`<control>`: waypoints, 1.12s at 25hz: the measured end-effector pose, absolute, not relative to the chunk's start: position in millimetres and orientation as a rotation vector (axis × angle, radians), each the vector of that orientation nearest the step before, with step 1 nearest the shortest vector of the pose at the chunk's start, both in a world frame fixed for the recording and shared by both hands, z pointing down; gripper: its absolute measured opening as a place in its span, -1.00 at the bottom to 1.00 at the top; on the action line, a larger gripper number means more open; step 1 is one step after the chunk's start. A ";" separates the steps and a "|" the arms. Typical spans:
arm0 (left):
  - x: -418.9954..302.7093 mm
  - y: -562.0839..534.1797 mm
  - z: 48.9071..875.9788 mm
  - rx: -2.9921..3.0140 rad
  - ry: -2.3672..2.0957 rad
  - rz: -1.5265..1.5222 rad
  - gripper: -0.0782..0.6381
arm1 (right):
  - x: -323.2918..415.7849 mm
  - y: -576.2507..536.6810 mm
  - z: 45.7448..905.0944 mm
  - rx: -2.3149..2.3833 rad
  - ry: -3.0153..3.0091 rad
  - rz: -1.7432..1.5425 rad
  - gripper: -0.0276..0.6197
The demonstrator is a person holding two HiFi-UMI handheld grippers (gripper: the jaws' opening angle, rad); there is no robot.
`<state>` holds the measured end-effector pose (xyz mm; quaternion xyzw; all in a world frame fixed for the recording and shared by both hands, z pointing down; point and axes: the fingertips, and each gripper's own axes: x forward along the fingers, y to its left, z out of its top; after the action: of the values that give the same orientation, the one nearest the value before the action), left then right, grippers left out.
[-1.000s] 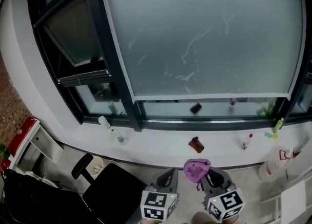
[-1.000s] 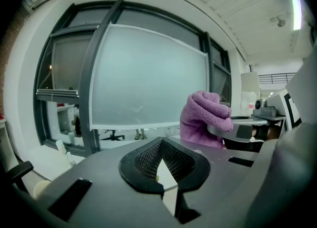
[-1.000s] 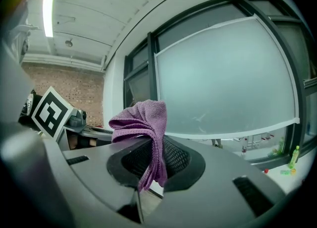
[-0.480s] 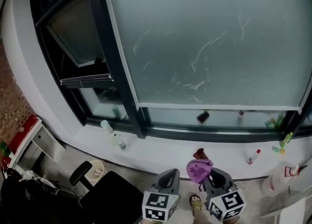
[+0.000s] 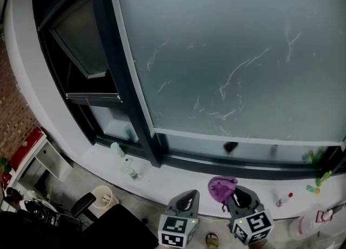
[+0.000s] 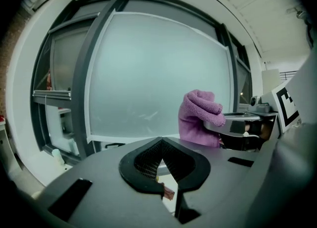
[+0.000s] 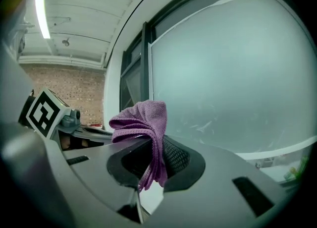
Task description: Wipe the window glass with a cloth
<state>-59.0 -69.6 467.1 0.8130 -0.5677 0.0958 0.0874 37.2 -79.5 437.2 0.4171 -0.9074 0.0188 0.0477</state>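
The big frosted window glass [image 5: 227, 53] fills the head view and carries white streaks around its middle. Below it, at the frame's bottom edge, my right gripper [image 5: 237, 195] is shut on a bunched purple cloth [image 5: 221, 187] that sticks up out of its jaws. In the right gripper view the cloth [image 7: 143, 120] folds over the right gripper [image 7: 151, 147], with the glass [image 7: 237, 73] beyond it, apart from it. My left gripper [image 5: 186, 198] stands just left of it, shut and empty. Its tips meet in the left gripper view [image 6: 159, 142], where the cloth [image 6: 198, 118] shows at the right.
A white sill [image 5: 178, 180] runs under the window. It holds small bottles [image 5: 131, 173] at the left, a red-capped bottle [image 5: 285, 199] and green items [image 5: 324, 177] at the right. A dark side window [image 5: 81, 42] stands open at the left. An office chair [image 5: 81, 204] sits below.
The head view has swung up and left, so the streaks have slid right and down. Both grippers keep their places low in the frame, the cloth still held.
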 end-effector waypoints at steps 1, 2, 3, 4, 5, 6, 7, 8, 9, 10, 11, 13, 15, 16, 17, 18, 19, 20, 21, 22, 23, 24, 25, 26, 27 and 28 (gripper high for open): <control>-58.0 -80.7 465.9 2.419 -1.695 0.284 -0.77 | 38.0 -91.7 435.9 1.268 -2.770 0.053 -0.76; -57.0 -91.5 464.4 2.417 -1.700 0.282 -0.77 | 38.9 -103.5 435.2 1.268 -2.775 0.056 -0.76; -56.2 -101.9 462.9 2.414 -1.705 0.278 -0.77 | 39.7 -114.6 434.6 1.266 -2.779 0.060 -0.76; -55.5 -111.9 461.5 2.411 -1.711 0.273 -0.77 | 40.3 -124.8 434.0 1.262 -2.783 0.062 -0.76; -54.7 -121.5 460.5 2.407 -1.718 0.271 -0.77 | 41.0 -134.4 433.3 1.257 -2.787 0.063 -0.76; -53.9 -130.5 459.8 2.403 -1.724 0.270 -0.77 | 41.7 -143.2 432.4 1.249 -2.787 0.064 -0.76; -53.0 -139.2 459.2 2.400 -1.730 0.271 -0.77 | 42.3 -151.1 431.0 1.242 -2.783 0.070 -0.76; -52.0 -147.3 458.6 2.397 -1.734 0.272 -0.77 | 42.9 -158.5 429.5 1.235 -2.778 0.082 -0.76; -51.0 -154.8 457.9 2.394 -1.739 0.271 -0.77 | 43.8 -166.0 428.7 1.232 -2.777 0.088 -0.76; -50.1 -161.9 457.2 2.391 -1.743 0.271 -0.77 | 44.8 -174.0 428.6 1.230 -2.787 0.083 -0.76; -49.0 -168.5 456.7 2.388 -1.747 0.271 -0.77 | 45.5 -181.5 428.5 1.228 -2.800 0.076 -0.76; -46.5 -180.4 456.4 2.381 -1.752 0.271 -0.77 | 46.0 -193.6 428.1 1.212 -2.809 0.074 -0.76; -43.9 -191.2 456.3 2.377 -1.757 0.271 -0.77 | 46.2 -203.9 429.6 1.190 -2.814 0.085 -0.76; -43.0 -196.6 455.9 2.375 -1.762 0.272 -0.77 | 46.4 -209.3 430.3 1.183 -2.819 0.093 -0.76; -42.3 -201.9 455.3 2.374 -1.768 0.271 -0.77 | 47.4 -215.6 430.1 1.183 -2.825 0.088 -0.76; -41.9 -207.0 454.6 2.372 -1.775 0.271 -0.77 | 48.7 -222.3 429.0 1.189 -2.831 0.074 -0.76; -41.9 -211.6 453.6 2.369 -1.782 0.270 -0.77 | 49.6 -228.3 427.9 1.193 -2.837 0.064 -0.76; -42.1 -215.7 452.6 2.366 -1.790 0.269 -0.77 | 49.8 -233.1 427.0 1.190 -2.841 0.059 -0.76; -42.6 -219.2 451.6 2.362 -1.797 0.268 -0.77 | 49.5 -237.2 426.2 1.183 -2.844 0.054 -0.76; -43.4 -222.3 450.7 2.357 -1.804 0.267 -0.77 | 49.0 -240.9 425.3 1.174 -2.846 0.047 -0.76; -44.3 -225.2 450.1 2.352 -1.811 0.267 -0.77 | 48.6 -244.5 424.1 1.166 -2.847 0.037 -0.76; -45.4 -227.9 449.7 2.347 -1.817 0.267 -0.77 | 48.1 -247.9 422.6 1.158 -2.849 0.025 -0.76; -46.6 -230.4 449.4 2.341 -1.822 0.266 -0.77 | 47.6 -251.3 420.9 1.150 -2.850 0.010 -0.76; -47.8 -232.5 448.9 2.336 -1.827 0.264 -0.77 | 46.8 -254.4 418.8 1.140 -2.850 -0.011 -0.76; -48.7 -234.2 448.2 2.333 -1.831 0.262 -0.77 | 45.9 -257.3 416.1 1.125 -2.849 -0.040 -0.76; -49.4 -235.6 447.2 2.330 -1.834 0.260 -0.77 | 44.7 -259.9 412.7 1.108 -2.845 -0.075 -0.76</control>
<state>-49.4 -235.6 447.2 0.7802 -0.6140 0.0871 0.0822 44.7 -259.9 412.7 0.3625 -0.9306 -0.0245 0.0437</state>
